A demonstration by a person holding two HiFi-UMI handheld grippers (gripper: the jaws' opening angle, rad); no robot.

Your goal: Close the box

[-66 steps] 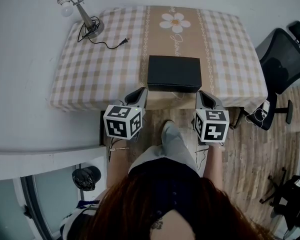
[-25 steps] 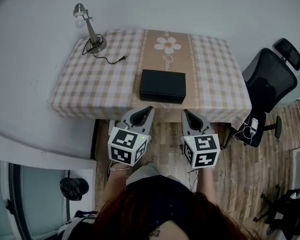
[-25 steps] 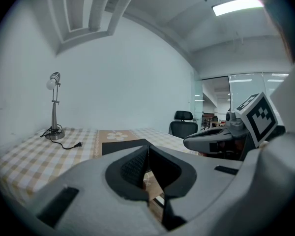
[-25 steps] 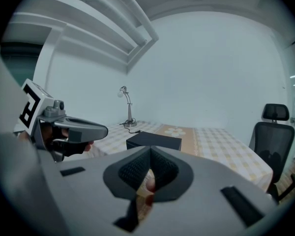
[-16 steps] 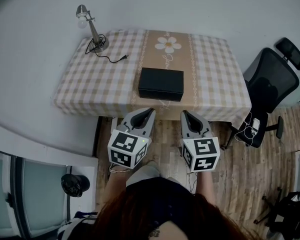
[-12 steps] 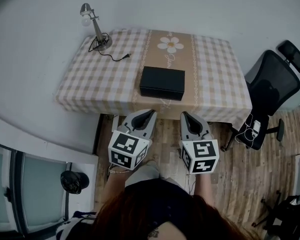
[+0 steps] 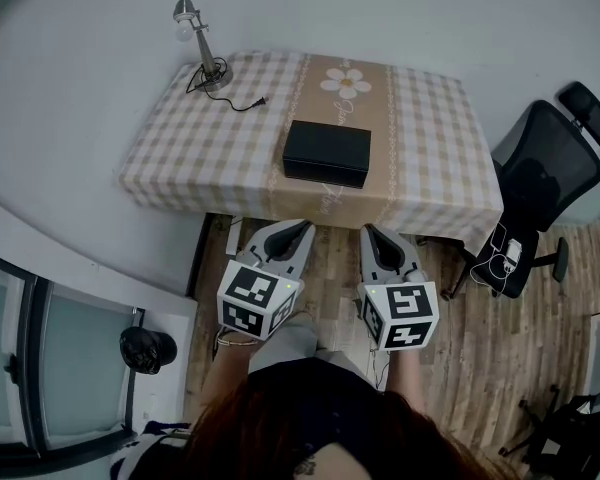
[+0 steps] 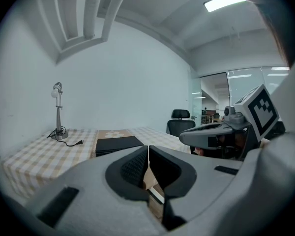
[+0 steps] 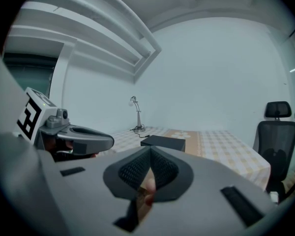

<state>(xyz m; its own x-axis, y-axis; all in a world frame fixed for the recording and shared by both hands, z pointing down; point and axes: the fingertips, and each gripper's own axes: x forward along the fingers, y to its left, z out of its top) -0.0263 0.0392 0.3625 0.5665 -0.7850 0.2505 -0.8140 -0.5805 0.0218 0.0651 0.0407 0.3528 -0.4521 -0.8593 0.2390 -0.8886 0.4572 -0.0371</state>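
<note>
A black box point(image 7: 327, 153) lies on the checked table point(image 7: 190, 138) with its lid down, near the front edge; it also shows as a flat black box point(image 8: 118, 145) in the left gripper view and as a small black box point(image 9: 163, 142) in the right gripper view. My left gripper point(image 7: 299, 229) and right gripper point(image 7: 367, 233) hang side by side over the wooden floor, short of the table. Both are shut with nothing between the jaws. Neither touches the box.
A desk lamp point(image 7: 202, 48) with a loose cord point(image 7: 242, 102) stands at the table's back left. A black office chair point(image 7: 547, 171) is to the right of the table. Wooden floor point(image 7: 500, 348) lies below; a glass partition point(image 7: 70, 368) at the left.
The person has stepped back from the table; the box and table look smaller and farther. Both grippers have stayed shut and side by side.
</note>
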